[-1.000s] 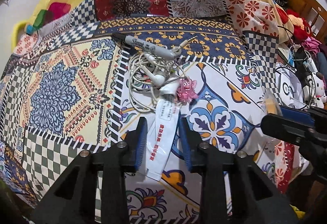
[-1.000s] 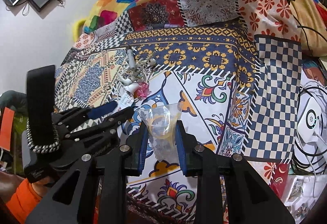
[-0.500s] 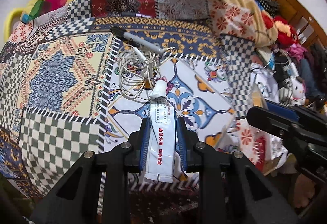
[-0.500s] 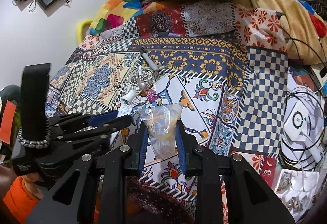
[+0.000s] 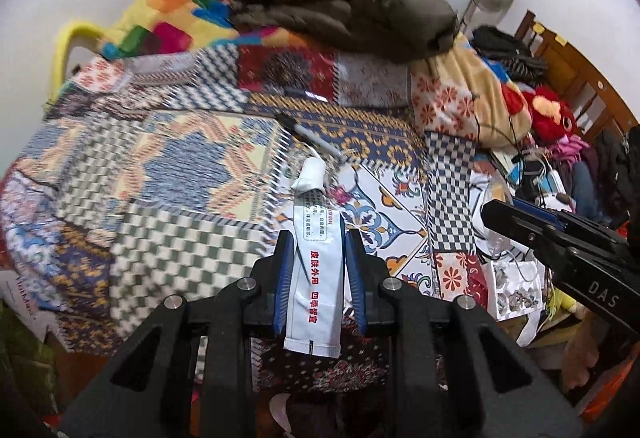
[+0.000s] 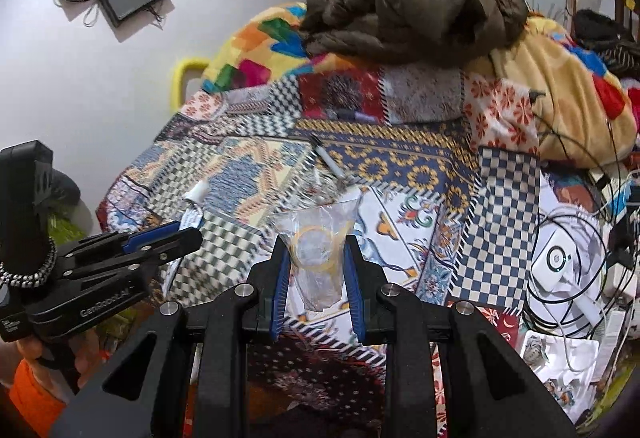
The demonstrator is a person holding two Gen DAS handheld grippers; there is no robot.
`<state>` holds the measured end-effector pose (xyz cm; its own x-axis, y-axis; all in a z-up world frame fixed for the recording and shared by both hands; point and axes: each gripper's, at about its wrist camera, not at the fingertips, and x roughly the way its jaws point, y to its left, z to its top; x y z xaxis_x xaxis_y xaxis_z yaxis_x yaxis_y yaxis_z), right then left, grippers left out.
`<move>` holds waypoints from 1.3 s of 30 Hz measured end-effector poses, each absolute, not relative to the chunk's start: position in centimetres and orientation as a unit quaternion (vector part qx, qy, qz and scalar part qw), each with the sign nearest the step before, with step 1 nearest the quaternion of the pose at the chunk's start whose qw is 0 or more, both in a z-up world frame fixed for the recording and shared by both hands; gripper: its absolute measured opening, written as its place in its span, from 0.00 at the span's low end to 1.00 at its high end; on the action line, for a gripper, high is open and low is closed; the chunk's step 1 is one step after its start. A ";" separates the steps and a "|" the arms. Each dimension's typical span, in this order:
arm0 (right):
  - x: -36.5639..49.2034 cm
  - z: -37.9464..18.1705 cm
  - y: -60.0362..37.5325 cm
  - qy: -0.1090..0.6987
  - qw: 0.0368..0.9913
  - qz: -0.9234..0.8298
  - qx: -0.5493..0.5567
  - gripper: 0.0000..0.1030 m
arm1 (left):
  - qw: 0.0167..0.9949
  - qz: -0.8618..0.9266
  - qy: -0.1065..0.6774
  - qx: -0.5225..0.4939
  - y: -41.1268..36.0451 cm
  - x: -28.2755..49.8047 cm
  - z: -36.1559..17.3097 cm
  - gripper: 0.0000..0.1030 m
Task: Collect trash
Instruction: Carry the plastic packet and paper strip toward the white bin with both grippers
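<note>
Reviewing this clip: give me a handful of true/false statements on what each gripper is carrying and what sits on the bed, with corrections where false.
1. The left gripper is shut on a white tube with red lettering. True.
2. The right gripper is open with nothing in it. False: it is shut on a clear plastic bag.
3. A marker pen lies on the patterned bedspread. True.
4. The white tube has no cap. False: a white cap is on its far end.
5. A brown jacket is heaped at the far end of the bed. True.
</note>
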<state>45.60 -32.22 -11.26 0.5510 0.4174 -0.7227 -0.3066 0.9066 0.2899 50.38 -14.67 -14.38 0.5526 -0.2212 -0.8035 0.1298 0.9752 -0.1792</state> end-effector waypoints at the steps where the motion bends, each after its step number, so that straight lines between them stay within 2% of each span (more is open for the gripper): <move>1: 45.3 -10.9 -32.0 0.423 0.880 0.208 0.064 0.23 | 0.885 -0.094 0.454 -0.050 -14.2 49.5 -13.4 0.25; 10: 41.0 -6.2 -27.7 0.379 0.892 0.243 0.047 0.23 | 0.912 -0.065 0.401 -0.057 -10.1 42.9 -7.8 0.25; 19: 36.2 -3.7 -22.4 0.350 0.891 0.288 0.015 0.23 | 0.929 -0.025 0.361 -0.080 -4.1 35.9 -4.9 0.25; 29: 31.5 -3.9 -15.3 0.342 0.872 0.350 -0.022 0.23 | 0.934 0.039 0.339 -0.109 3.0 28.7 -4.4 0.24; 39: 27.6 -5.4 -8.2 0.351 0.846 0.398 -0.053 0.23 | 0.924 0.104 0.342 -0.136 10.1 22.2 -6.1 0.24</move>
<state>27.59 -8.18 -5.42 0.4371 0.6357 -0.6363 -0.7106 0.6777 0.1890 22.24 10.09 -6.12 0.7444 0.0990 -0.6604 -0.2853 0.9413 -0.1804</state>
